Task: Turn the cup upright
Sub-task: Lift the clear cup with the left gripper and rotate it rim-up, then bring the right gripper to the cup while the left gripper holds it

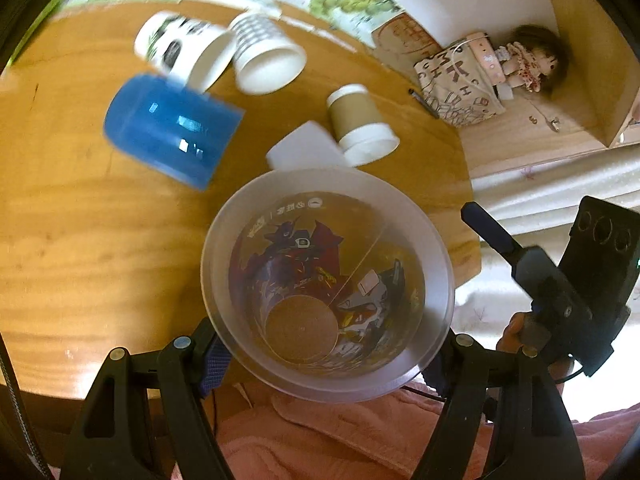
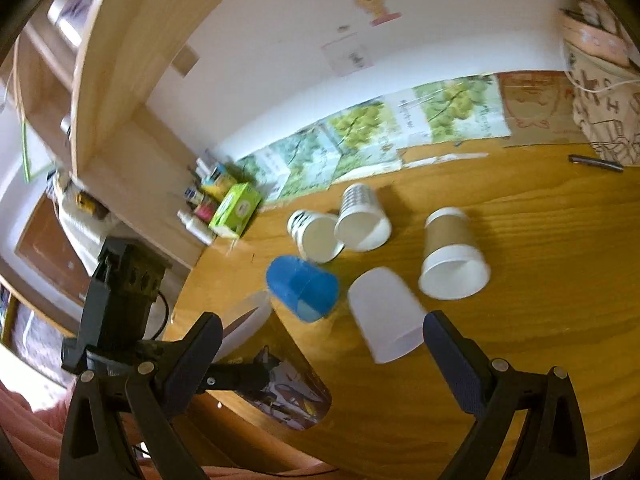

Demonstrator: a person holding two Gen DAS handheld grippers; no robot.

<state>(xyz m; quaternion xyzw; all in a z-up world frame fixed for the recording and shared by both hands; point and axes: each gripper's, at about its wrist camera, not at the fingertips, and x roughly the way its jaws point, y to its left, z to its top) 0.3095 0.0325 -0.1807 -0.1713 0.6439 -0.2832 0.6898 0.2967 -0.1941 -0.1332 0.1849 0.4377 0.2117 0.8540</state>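
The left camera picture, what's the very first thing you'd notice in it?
The big see-through cup with cartoon robots printed on it fills the middle, gripped by the left gripper with its open mouth toward the camera. Behind it on the wooden table lie more tipped cups, the bright blue cup standing out most. The right gripper hangs open and empty above the table.
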